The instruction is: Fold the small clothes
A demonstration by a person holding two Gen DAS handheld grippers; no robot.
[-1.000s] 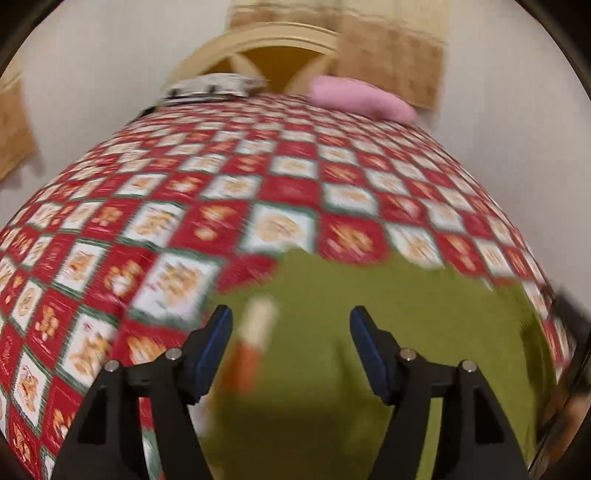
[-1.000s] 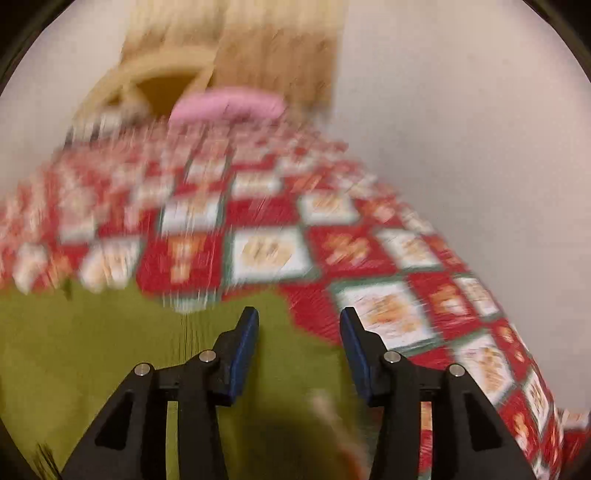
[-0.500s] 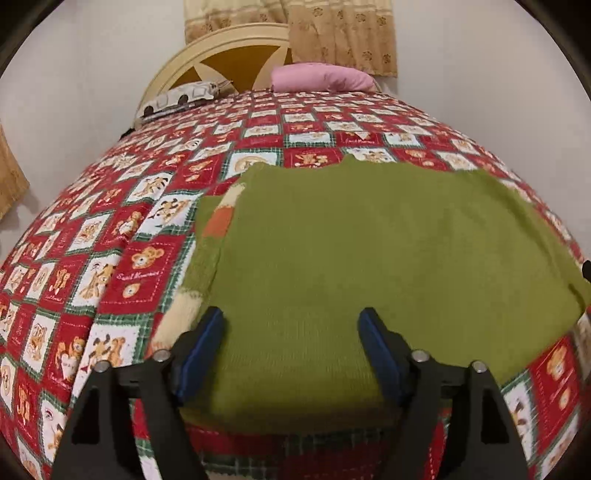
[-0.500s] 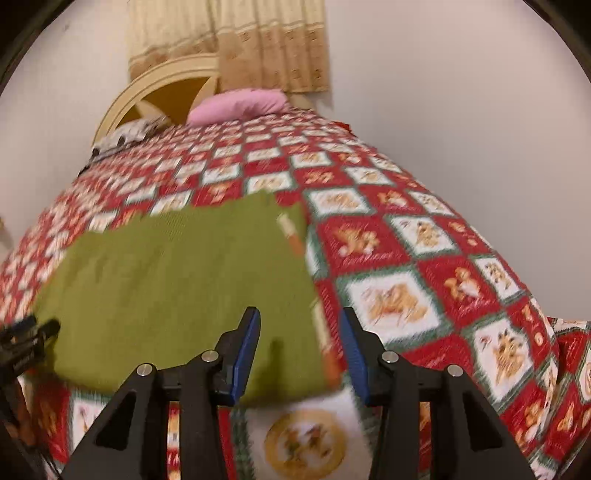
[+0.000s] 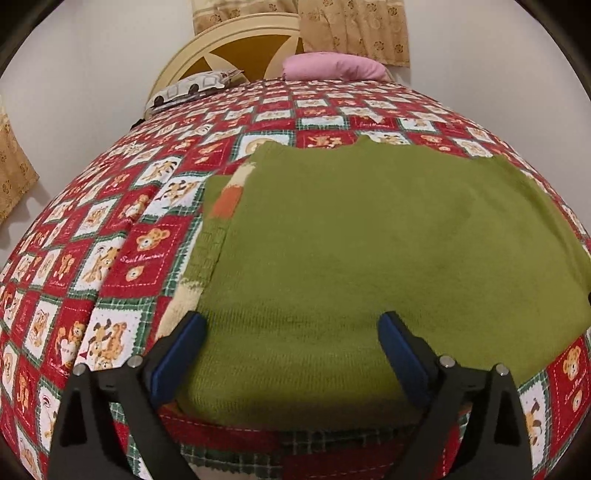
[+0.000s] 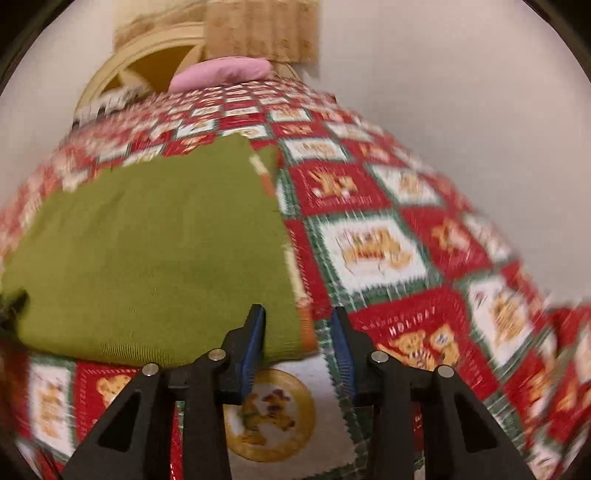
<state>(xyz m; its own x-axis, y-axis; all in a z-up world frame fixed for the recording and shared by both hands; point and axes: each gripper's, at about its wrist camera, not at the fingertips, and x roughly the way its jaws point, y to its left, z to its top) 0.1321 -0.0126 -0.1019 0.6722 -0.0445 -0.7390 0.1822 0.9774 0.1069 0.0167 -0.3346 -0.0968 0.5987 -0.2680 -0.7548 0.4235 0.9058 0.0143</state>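
Observation:
A green knit garment (image 5: 369, 251) lies flat on the red patchwork bedspread (image 5: 122, 258); cream and orange striped trim shows along its left side. My left gripper (image 5: 291, 328) hovers over the garment's near edge. Its jaws are opening wide and its pads touch nothing. In the right wrist view the same garment (image 6: 155, 243) fills the left half. My right gripper (image 6: 298, 325) is at its near right corner. Those jaws are closing with the striped corner lying between them, and the pads are still apart from the cloth.
A pink pillow (image 5: 332, 66) and a grey-and-white patterned cushion (image 5: 192, 86) lie at the cream headboard (image 5: 229, 40). Tan curtains (image 5: 354, 29) hang behind. A white wall runs along the bed's right side (image 6: 461, 92). The bed's near edge is just below both grippers.
Both grippers have drawn back from close over the garment to its near edge. The left jaws have widened. The right jaws have narrowed and now straddle the near right corner.

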